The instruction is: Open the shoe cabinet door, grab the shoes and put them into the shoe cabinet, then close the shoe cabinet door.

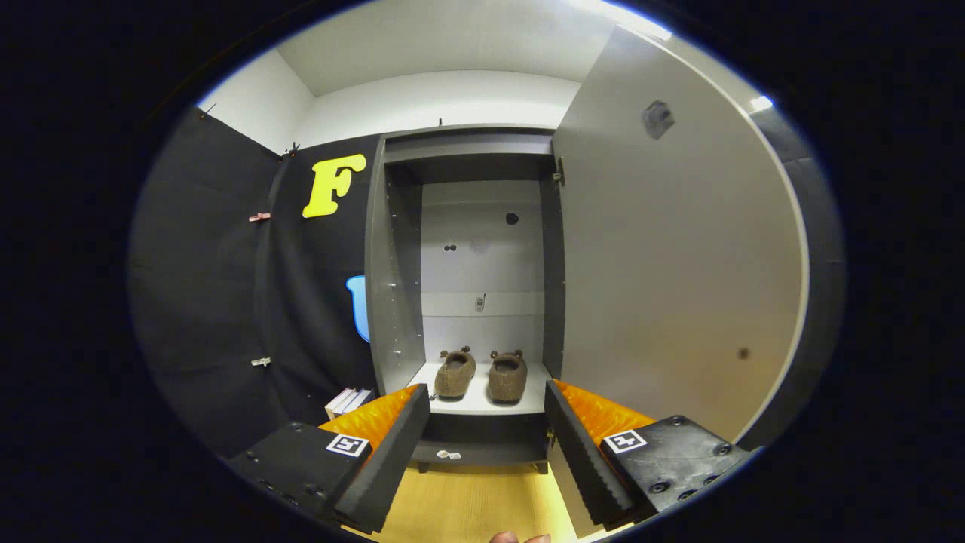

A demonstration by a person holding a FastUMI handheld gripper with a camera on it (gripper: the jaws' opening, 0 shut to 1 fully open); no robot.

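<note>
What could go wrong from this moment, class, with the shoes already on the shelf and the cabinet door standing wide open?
1. The door is swung fully open beside the open, empty hand-held gripper; a clumsy push on its edge could slip off.
2. The shoes sit near the front of the shelf; if the door sweeps close to them, it might catch them.
3. The right finger is close to the door's lower edge and could snag.

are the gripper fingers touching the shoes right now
Apart. In the gripper view the gripper is open and empty, and the two brown shoes sit side by side on the cabinet shelf, well beyond the fingertips.
</note>
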